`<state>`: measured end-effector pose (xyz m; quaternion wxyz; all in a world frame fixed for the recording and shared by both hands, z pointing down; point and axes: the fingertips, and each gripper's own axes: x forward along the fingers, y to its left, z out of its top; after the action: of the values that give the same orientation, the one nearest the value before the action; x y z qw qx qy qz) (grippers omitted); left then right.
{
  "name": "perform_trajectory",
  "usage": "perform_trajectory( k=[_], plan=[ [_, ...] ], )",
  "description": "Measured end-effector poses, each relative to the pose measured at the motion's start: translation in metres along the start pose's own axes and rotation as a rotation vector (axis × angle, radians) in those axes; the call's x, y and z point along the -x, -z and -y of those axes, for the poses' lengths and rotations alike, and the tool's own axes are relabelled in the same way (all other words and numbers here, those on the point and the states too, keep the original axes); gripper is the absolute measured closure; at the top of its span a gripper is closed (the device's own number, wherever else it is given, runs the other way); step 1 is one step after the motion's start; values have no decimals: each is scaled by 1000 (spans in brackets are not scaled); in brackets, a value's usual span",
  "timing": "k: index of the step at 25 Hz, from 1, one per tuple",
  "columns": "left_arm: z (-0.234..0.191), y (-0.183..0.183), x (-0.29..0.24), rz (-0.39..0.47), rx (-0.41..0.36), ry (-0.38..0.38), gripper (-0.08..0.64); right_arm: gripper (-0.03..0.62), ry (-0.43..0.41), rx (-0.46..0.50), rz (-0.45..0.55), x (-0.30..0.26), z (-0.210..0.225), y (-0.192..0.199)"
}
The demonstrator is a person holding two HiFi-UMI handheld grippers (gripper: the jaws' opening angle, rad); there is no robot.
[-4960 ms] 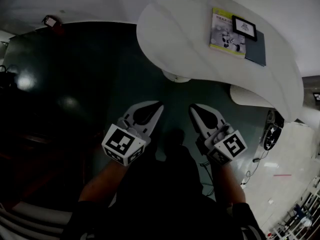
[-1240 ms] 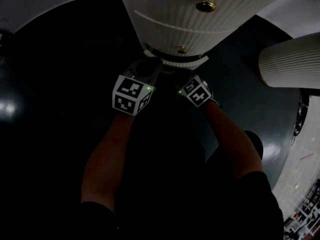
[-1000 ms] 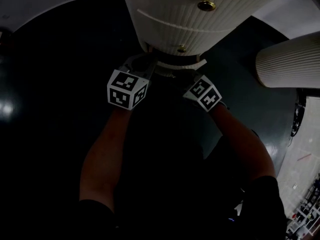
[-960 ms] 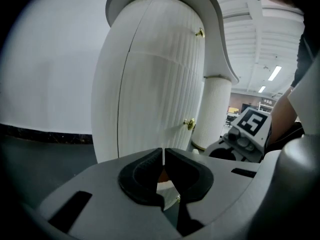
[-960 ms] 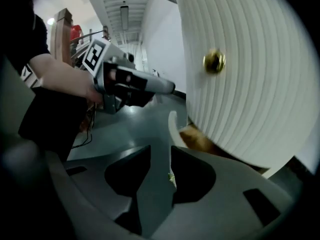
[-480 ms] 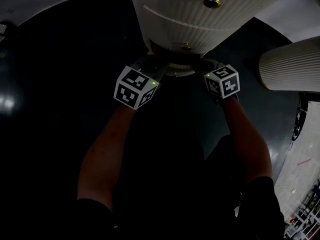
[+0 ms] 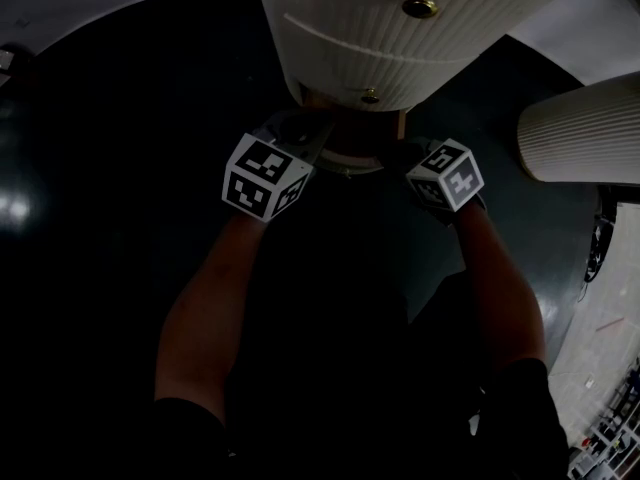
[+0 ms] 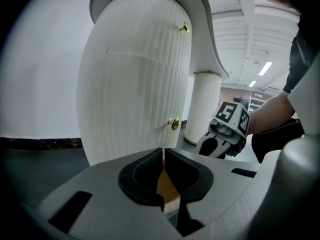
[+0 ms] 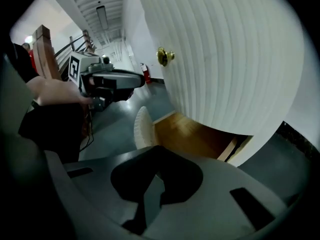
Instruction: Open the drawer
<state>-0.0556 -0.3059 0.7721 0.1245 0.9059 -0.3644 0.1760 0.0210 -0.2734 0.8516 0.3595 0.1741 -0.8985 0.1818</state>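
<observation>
The white ribbed cabinet has its lowest drawer pulled partly out, and the wooden inside shows. A brass knob sits on the drawer above it. My left gripper is at the drawer's left end. Its jaws are shut there, with the wood and white edge of the drawer front between them. My right gripper is at the right end. It is shut where the curved white drawer front runs in behind its pads.
A second white ribbed column stands on the dark glossy floor to the right of the cabinet. Another brass knob marks a higher drawer. The person's forearms reach in from below.
The person has crouched from a standing look at the tabletop down to the cabinet base. In the last half second both grippers drew back and the bottom drawer slid out, baring its wood.
</observation>
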Motion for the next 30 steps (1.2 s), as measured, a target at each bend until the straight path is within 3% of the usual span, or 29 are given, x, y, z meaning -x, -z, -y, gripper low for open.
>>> perform_trajectory(
  k=[8,12,26,30],
  plan=[
    [19,3,-3,-30,-87,23,537,577,-112,60,-99,5,-32,23],
    [23,3,-6,-28,-87,35,537,577,-172,117,-177,5,-51,34],
    [21,5,-9,-43,-61,42,537,575,-506,202,-362,15,-126,70],
    [22,9,-13,-51,-60,45,537,575,-524,248,-376,16,-132,72]
  ],
)
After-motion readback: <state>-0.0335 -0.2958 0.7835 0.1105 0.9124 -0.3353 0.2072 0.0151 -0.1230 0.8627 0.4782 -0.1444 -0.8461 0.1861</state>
